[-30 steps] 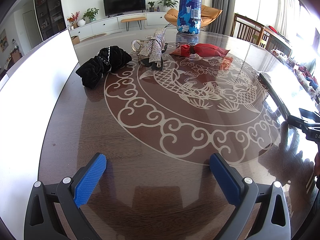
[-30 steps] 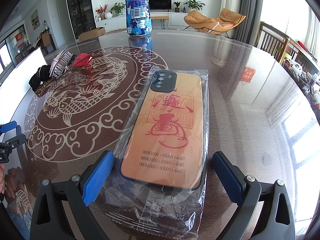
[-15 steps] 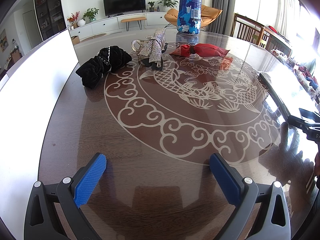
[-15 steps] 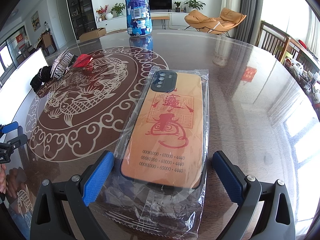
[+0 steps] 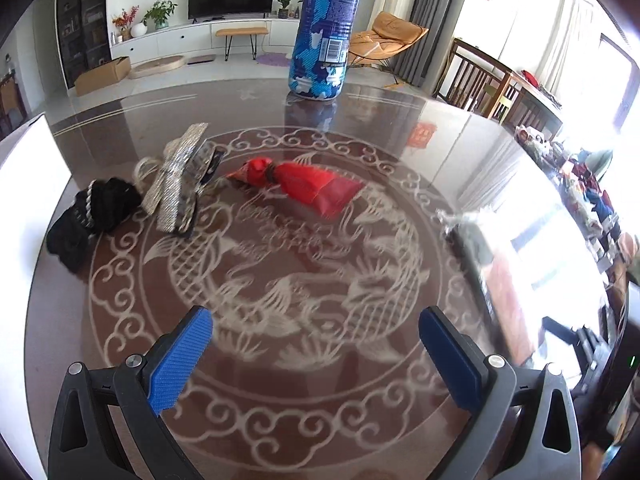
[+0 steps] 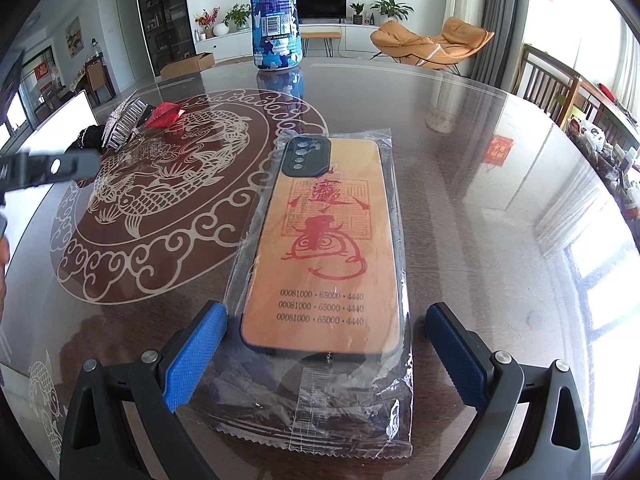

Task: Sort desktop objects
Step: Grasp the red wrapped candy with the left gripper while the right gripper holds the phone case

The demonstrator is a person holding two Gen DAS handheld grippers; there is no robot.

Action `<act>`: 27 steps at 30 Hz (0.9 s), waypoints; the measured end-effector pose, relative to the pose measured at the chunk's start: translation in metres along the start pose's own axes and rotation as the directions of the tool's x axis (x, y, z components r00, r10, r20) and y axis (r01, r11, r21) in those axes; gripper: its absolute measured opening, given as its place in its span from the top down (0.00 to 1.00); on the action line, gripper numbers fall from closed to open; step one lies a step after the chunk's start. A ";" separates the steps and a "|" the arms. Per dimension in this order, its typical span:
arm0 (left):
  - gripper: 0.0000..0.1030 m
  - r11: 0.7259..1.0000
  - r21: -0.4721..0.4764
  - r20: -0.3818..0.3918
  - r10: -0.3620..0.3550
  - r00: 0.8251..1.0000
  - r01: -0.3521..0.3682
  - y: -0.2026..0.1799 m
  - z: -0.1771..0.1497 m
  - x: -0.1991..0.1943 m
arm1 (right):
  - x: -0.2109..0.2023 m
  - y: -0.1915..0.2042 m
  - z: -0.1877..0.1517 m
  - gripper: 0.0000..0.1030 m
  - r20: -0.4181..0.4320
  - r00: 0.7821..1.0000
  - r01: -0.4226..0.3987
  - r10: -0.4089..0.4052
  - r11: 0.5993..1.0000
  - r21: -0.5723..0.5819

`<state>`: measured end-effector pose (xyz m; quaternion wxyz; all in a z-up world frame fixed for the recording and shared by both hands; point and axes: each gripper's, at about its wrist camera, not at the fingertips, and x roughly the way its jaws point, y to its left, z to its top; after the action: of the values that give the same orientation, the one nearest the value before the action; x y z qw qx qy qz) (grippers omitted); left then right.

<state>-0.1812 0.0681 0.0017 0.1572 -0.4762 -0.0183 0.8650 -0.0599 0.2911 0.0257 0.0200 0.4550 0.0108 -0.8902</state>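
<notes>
Left gripper (image 5: 316, 350): your fingers are spread wide and hold nothing; bare desk (image 5: 280, 408) lies between them. Well ahead and off your left finger sits the black scrunchie (image 5: 86, 216), touching the rhinestone clip (image 5: 180, 184) beside it. The red pouch (image 5: 304, 184) lies ahead, nearer the middle line of the fingers, just beside the clip. The bottle (image 5: 324, 28) stands upright far ahead.

Risk on this side: the view is smeared, so your aim is unsettled. The clip, scrunchie and pouch crowd together; closing on one may drag or snag a neighbour. The polished desk gives little grip, so a nudged item will likely slide.

Right gripper (image 6: 326, 340): fingers likewise released and empty, straddling the near end of the phone case (image 6: 326, 240), which lies flat in its clear bag (image 6: 348, 420). The bag's loose tail spreads under and between the fingers.

Risk on this side: the pads may pinch only film and let the case slip inside it. The case is nearly as wide as the opening, so a skewed approach would shove it forward.

Containers: the bag holds the case alone. No sorting tray or bin is visible in either view; the destination cannot be confirmed.
</notes>
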 end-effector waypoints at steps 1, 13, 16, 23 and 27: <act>0.00 1.000 -0.031 0.004 -0.003 1.000 0.004 -0.005 0.017 0.005 | 0.000 0.000 0.000 0.03 0.000 1.000 0.000 0.000 1.000 0.000; 0.00 0.920 -0.243 -0.130 0.283 0.950 -0.307 0.013 0.092 0.101 | 0.000 0.000 0.000 0.02 0.000 1.000 -0.002 0.002 1.000 0.000; 0.00 0.916 -0.229 -0.150 0.300 0.942 -0.329 0.015 0.091 0.112 | 0.001 0.001 0.000 0.02 -0.001 1.000 -0.003 0.003 1.000 0.000; 0.41 0.924 -0.180 -0.078 0.329 0.941 -0.338 0.019 0.085 0.105 | 0.001 0.001 0.000 0.02 -0.001 1.000 -0.003 0.003 1.000 0.000; 0.74 0.930 -0.158 -0.073 0.324 0.943 -0.331 0.021 0.083 0.100 | 0.001 0.001 0.000 0.02 -0.001 1.000 -0.003 0.003 1.000 0.000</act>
<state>-0.3050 0.0870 -0.0389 -0.0297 -0.5037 -0.0081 0.8633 -0.0606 0.2903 0.0251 0.0211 0.4554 0.0101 -0.8900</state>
